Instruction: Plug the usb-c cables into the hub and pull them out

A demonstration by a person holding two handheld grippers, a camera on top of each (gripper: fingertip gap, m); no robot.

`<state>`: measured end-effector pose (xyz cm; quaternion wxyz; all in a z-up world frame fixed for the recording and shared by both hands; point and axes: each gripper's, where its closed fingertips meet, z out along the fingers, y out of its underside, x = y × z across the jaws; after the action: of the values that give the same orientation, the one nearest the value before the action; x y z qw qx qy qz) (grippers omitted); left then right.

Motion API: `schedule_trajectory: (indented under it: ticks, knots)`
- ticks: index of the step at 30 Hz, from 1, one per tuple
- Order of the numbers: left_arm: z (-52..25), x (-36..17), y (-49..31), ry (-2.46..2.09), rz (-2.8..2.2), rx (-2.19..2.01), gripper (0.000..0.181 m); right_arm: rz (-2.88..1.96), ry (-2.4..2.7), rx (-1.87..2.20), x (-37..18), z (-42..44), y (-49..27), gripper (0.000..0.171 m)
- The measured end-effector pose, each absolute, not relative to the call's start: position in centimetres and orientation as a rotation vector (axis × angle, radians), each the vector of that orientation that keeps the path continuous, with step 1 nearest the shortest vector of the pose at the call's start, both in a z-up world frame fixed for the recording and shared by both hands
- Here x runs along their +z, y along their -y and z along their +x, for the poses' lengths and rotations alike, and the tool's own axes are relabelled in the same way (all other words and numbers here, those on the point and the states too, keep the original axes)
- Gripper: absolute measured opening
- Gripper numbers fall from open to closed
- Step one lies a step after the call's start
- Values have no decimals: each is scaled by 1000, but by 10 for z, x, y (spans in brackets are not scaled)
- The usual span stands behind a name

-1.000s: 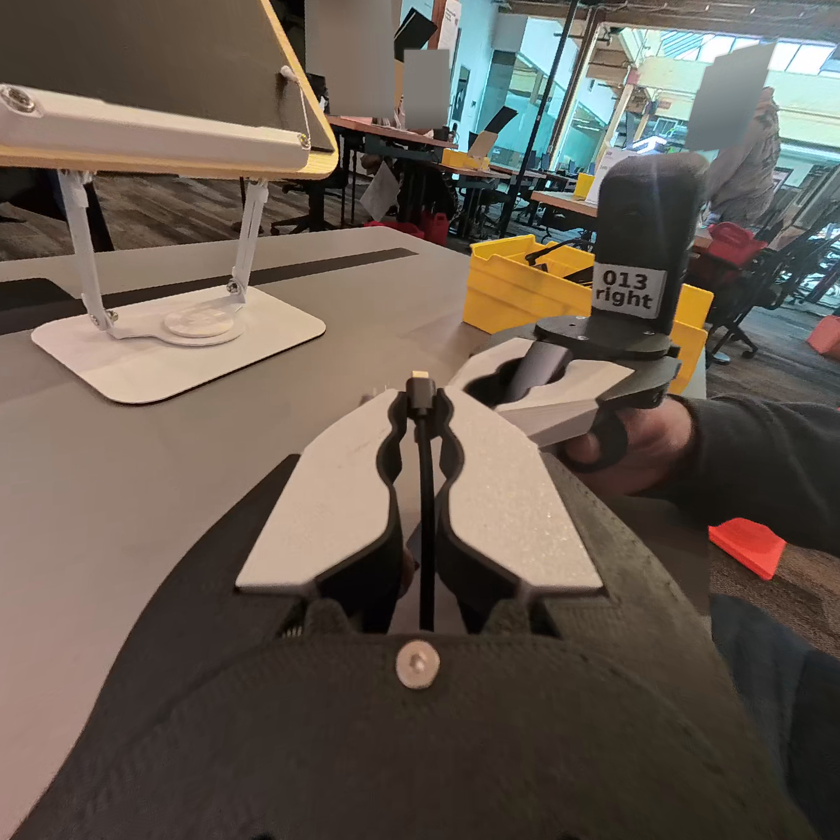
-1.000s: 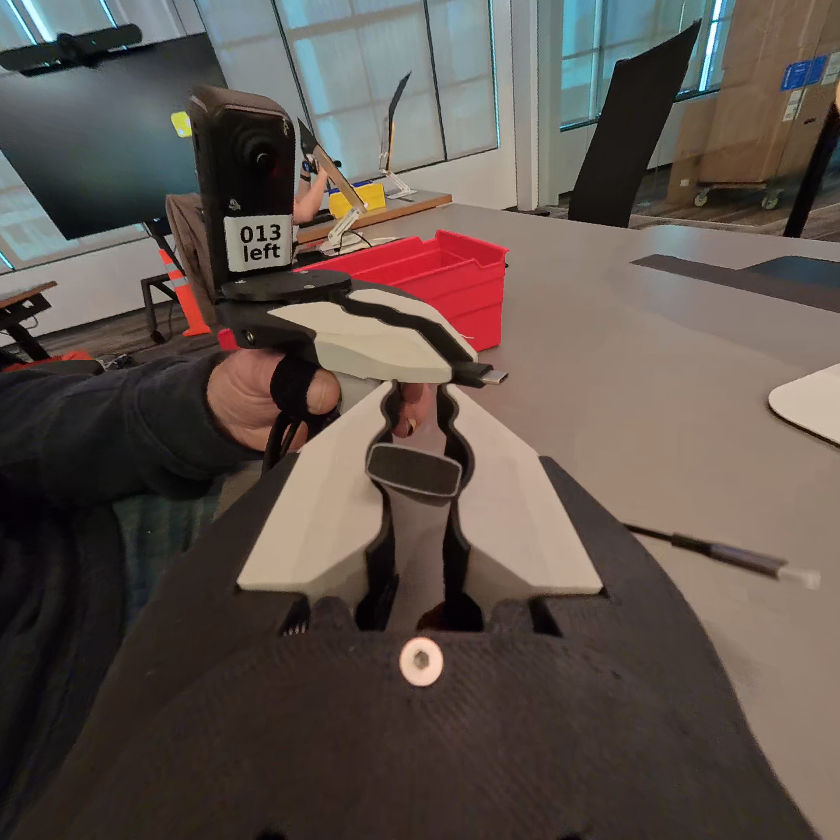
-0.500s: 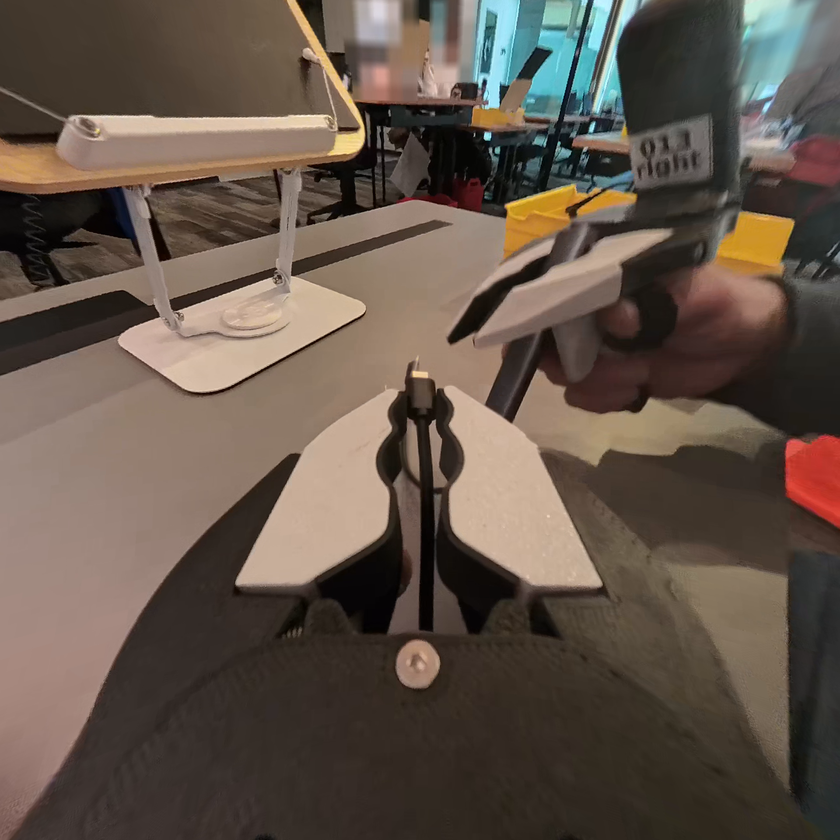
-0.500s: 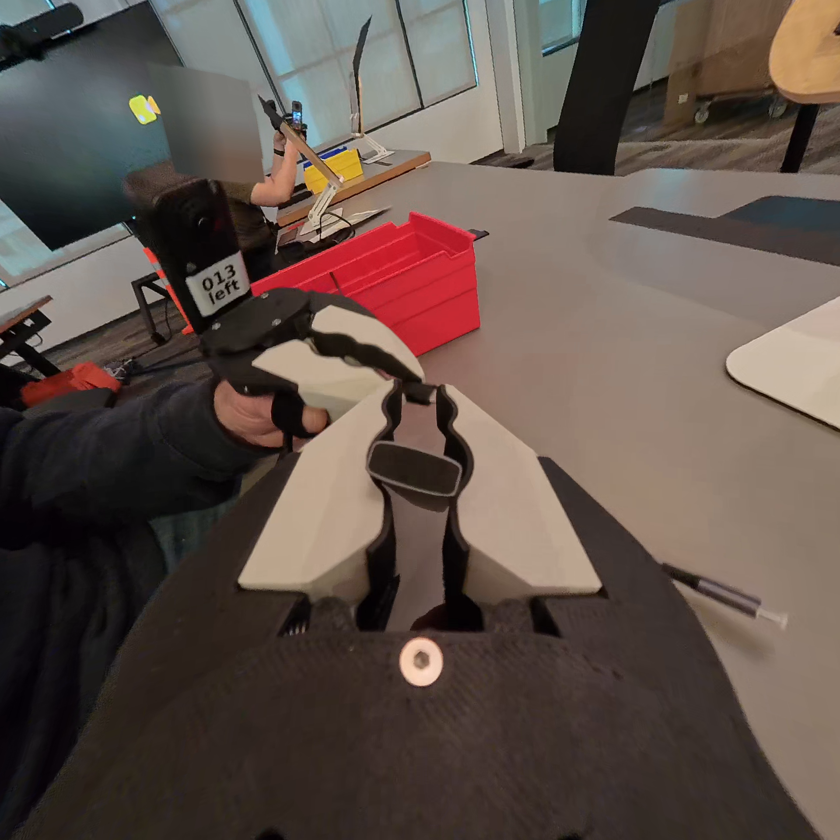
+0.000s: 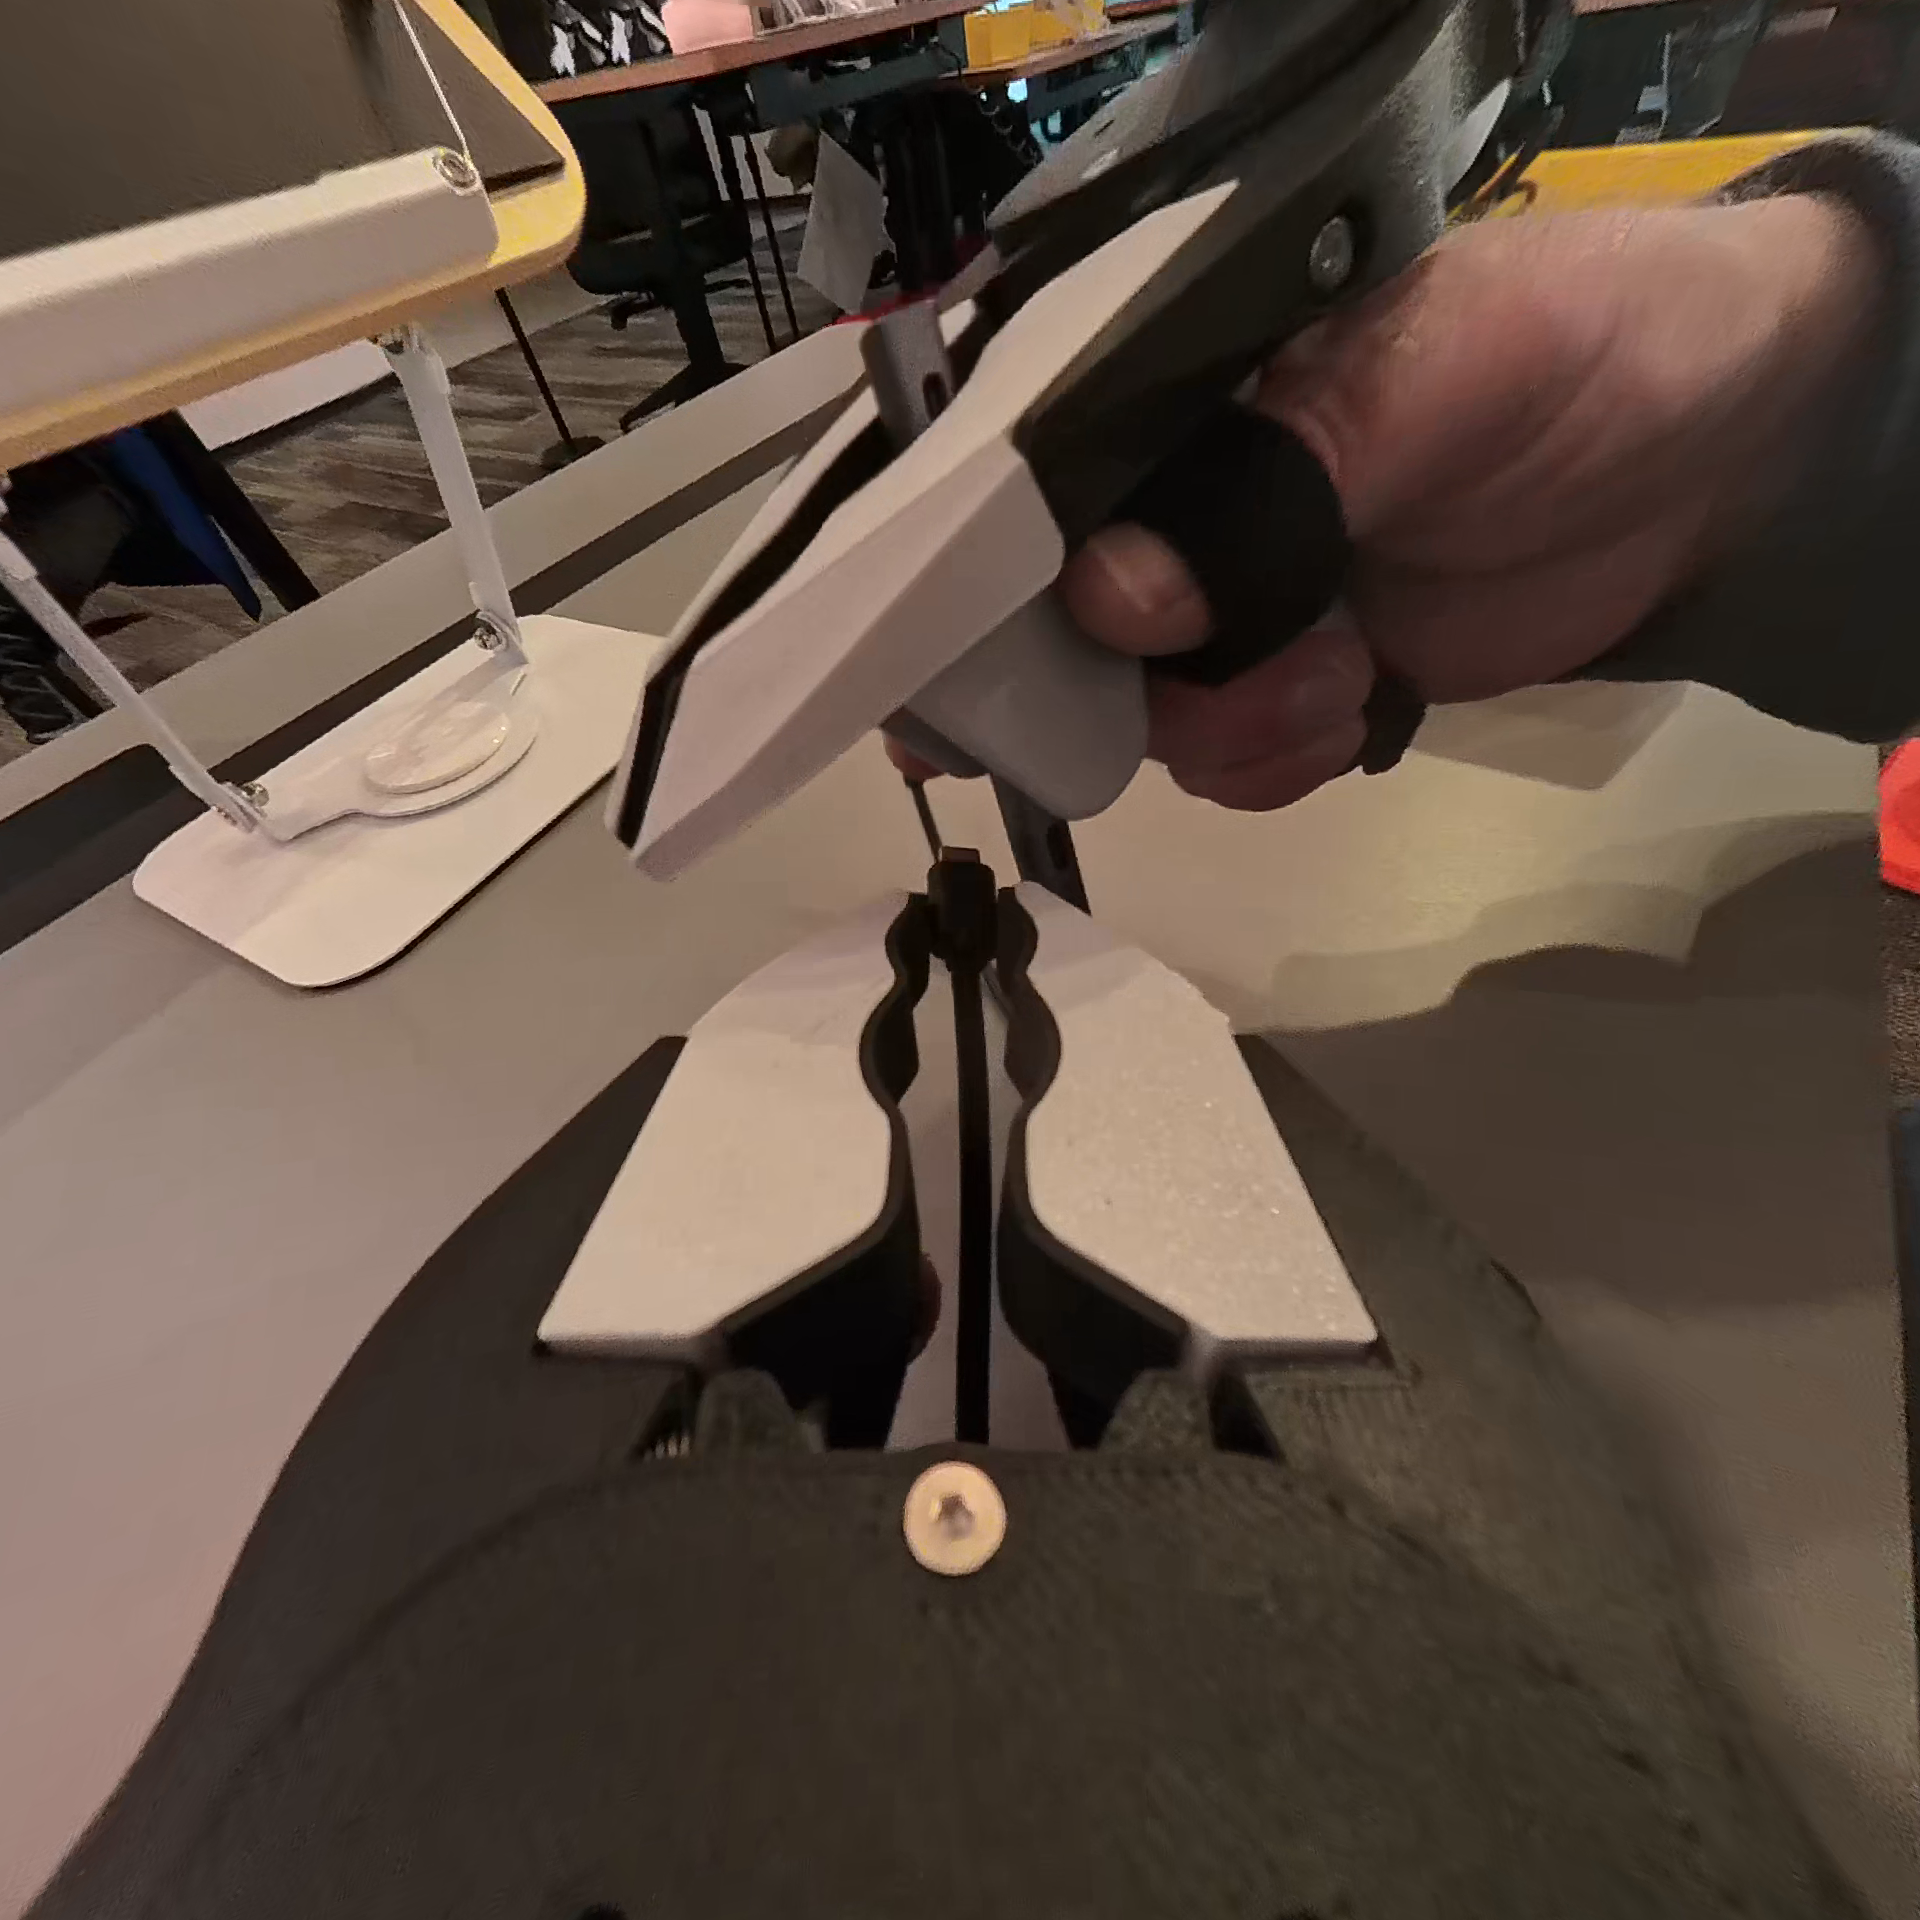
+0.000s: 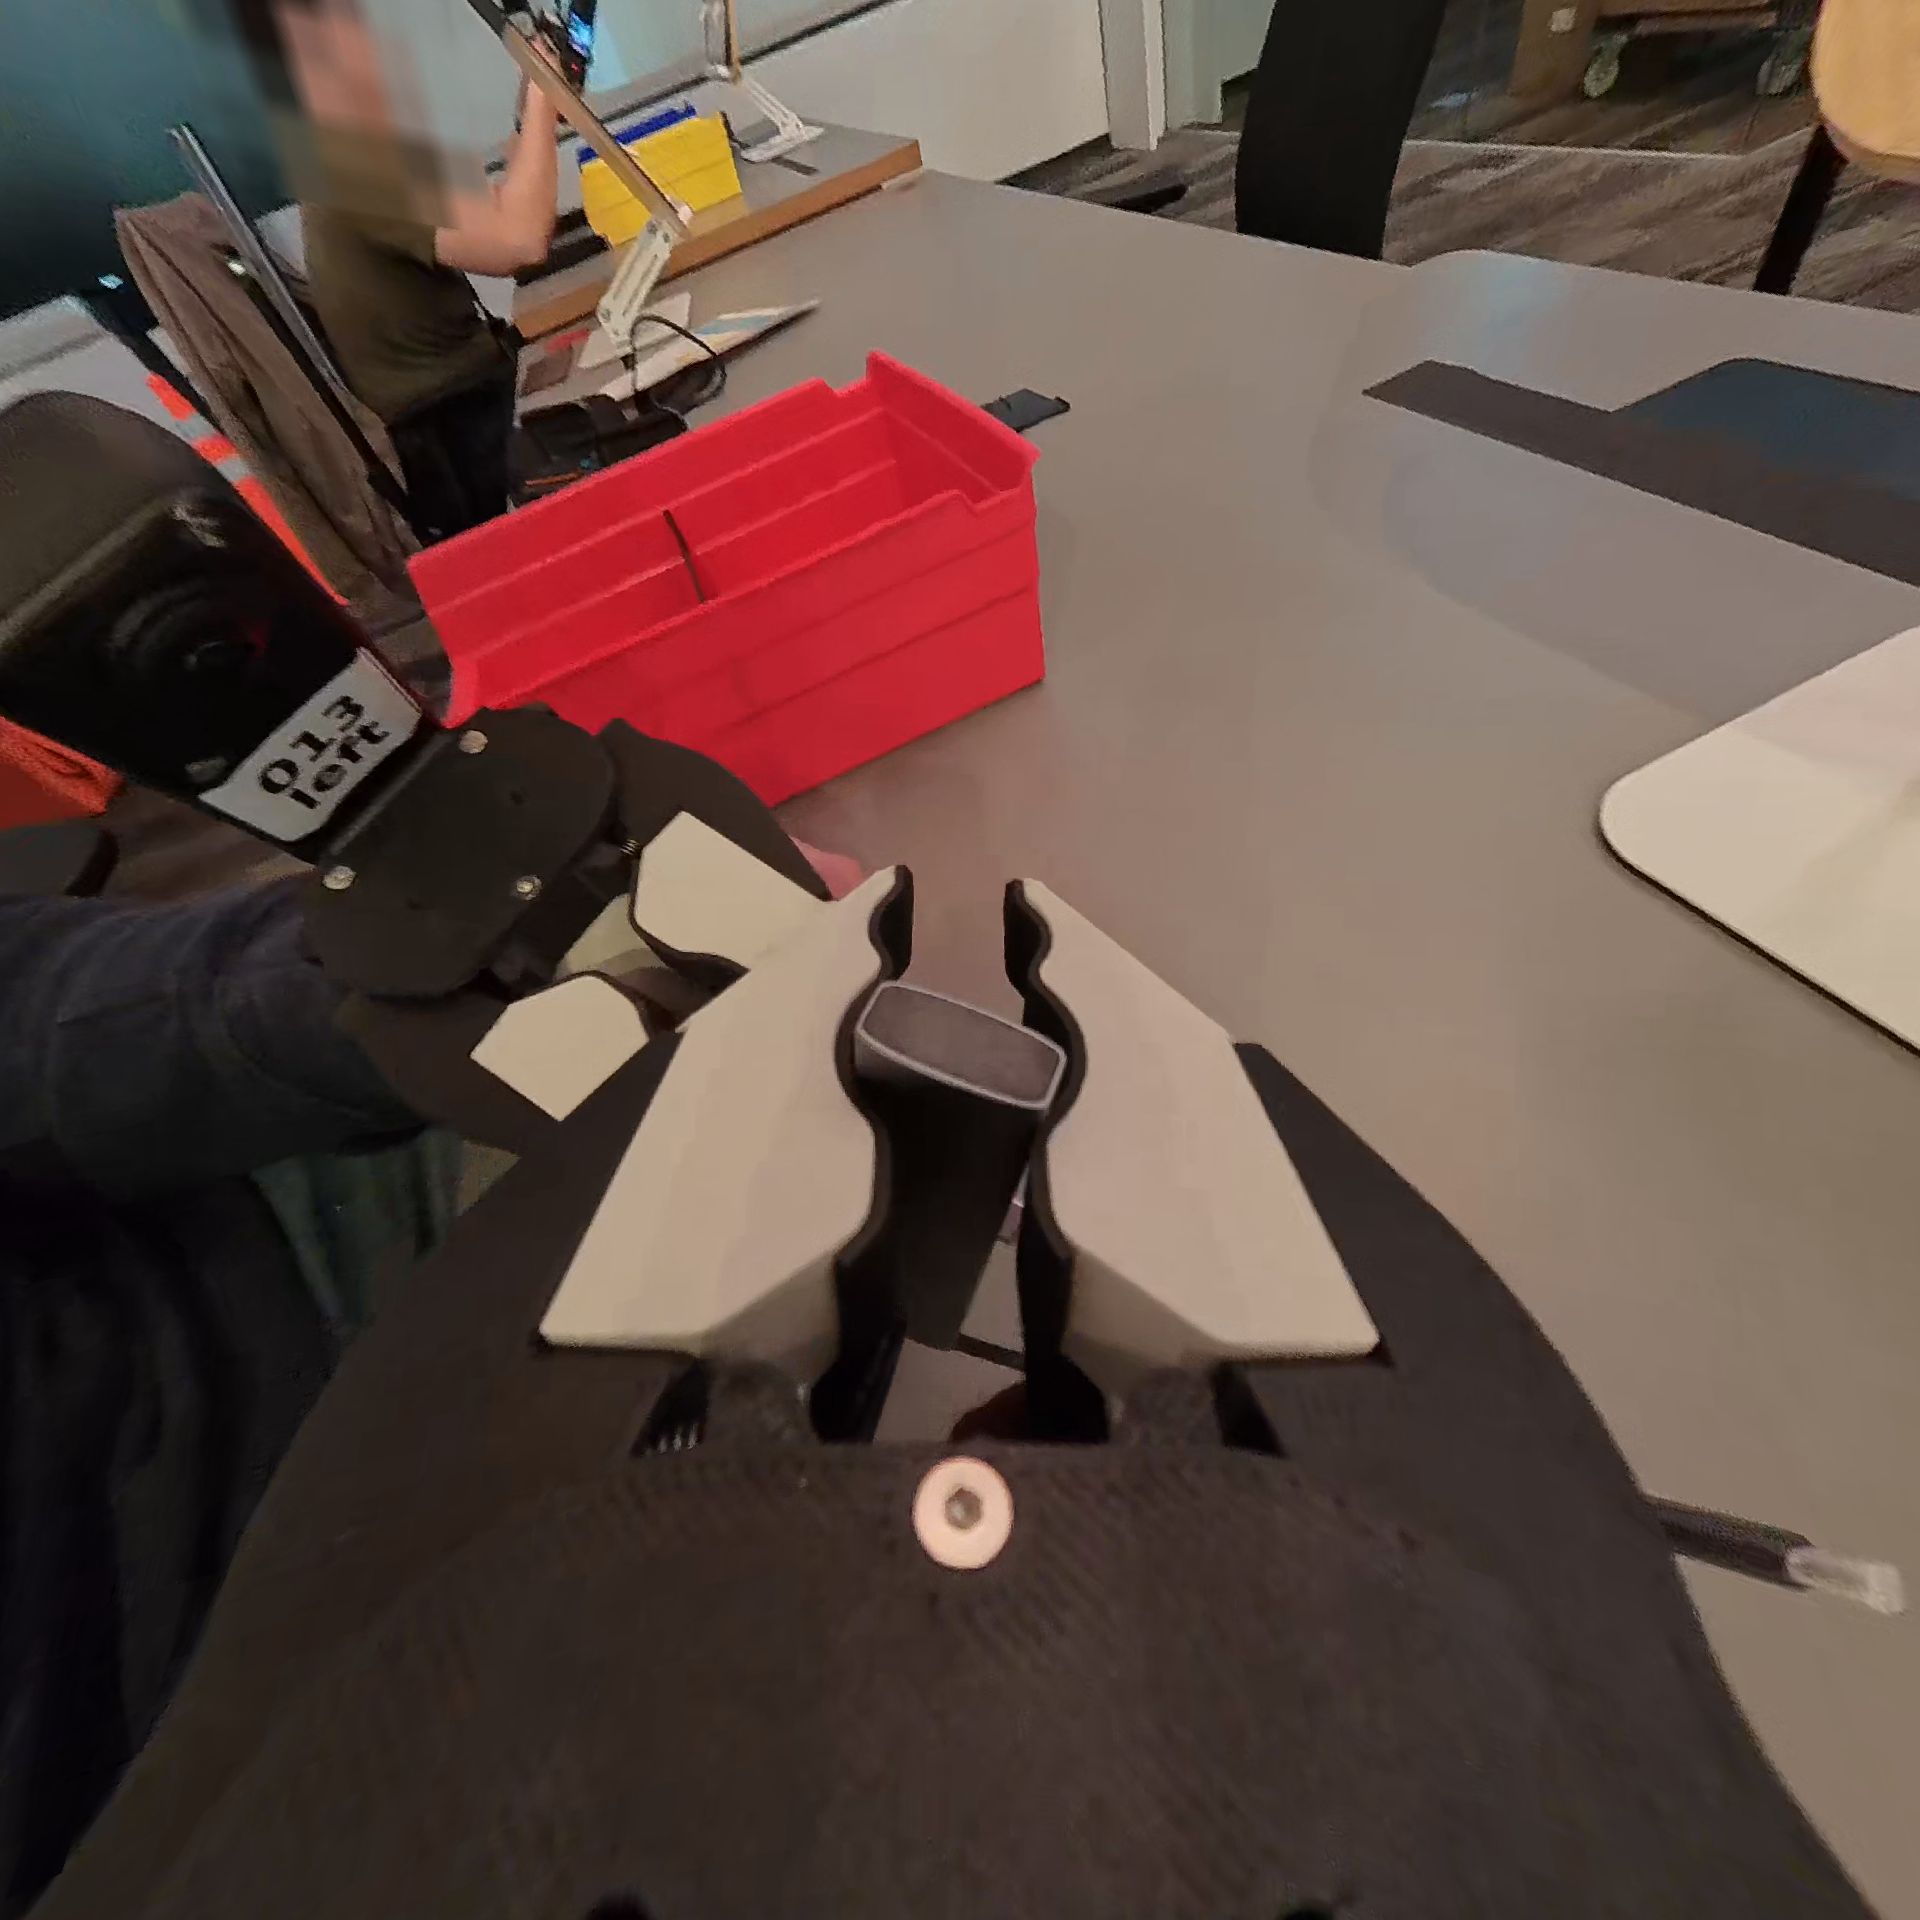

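My left gripper [image 5: 961,914] is shut on a black USB-C cable [image 5: 969,1143], with the plug at its fingertips pointing forward. My right gripper [image 6: 958,914] is shut on a dark grey hub [image 6: 961,1060], which stands upright between its fingers. In the left wrist view the right gripper [image 5: 831,665] is tilted just above and ahead of the plug, and the hub's lower end [image 5: 1044,847] sits right beside the plug tip. In the right wrist view the left gripper [image 6: 675,935] lies low at the left. Whether plug and hub touch is hidden.
A white stand base [image 5: 395,790] rests on the grey table [image 5: 208,1143] at the left. A red bin [image 6: 758,592] stands behind the left gripper. A loose cable end [image 6: 1787,1558] lies on the table at lower right. A person sits at a far desk [image 6: 416,270]. There is about 6 centimeters between the tips of the two grippers.
The right gripper has swung closer and tilted down over the left gripper's plug. The hub's lower end has come next to the plug tip. Both grips are unchanged.
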<state>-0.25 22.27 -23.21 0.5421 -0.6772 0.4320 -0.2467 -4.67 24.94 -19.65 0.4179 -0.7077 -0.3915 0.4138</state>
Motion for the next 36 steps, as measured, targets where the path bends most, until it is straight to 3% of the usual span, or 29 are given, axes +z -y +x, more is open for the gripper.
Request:
schedule_trajectory:
  ticks: [5, 14, 20, 24, 25, 36]
  knots:
    - [-3, -239, -223, -1030, -1620, -575, 12, -1811, 1010, 926, -206, -39, -253, 20]
    - [-3, -245, -224, -1026, -1634, -568, 12, -1912, 840, 825, -227, -21, -256, 63]
    - [-1, -251, -222, -1044, -1640, -568, 12, -1949, 686, 827, -241, -2, -247, 73]
    - [4, -255, -218, -1095, -1638, -534, 12, -1979, 636, 865, -250, 5, -232, 52]
    - [6, -257, -216, -1116, -1635, -510, 12, -1980, 649, 888, -251, 4, -227, 30]
    - [-4, -253, -219, -1060, -1644, -537, 12, -2051, 1030, 711, -255, 18, -225, 21]
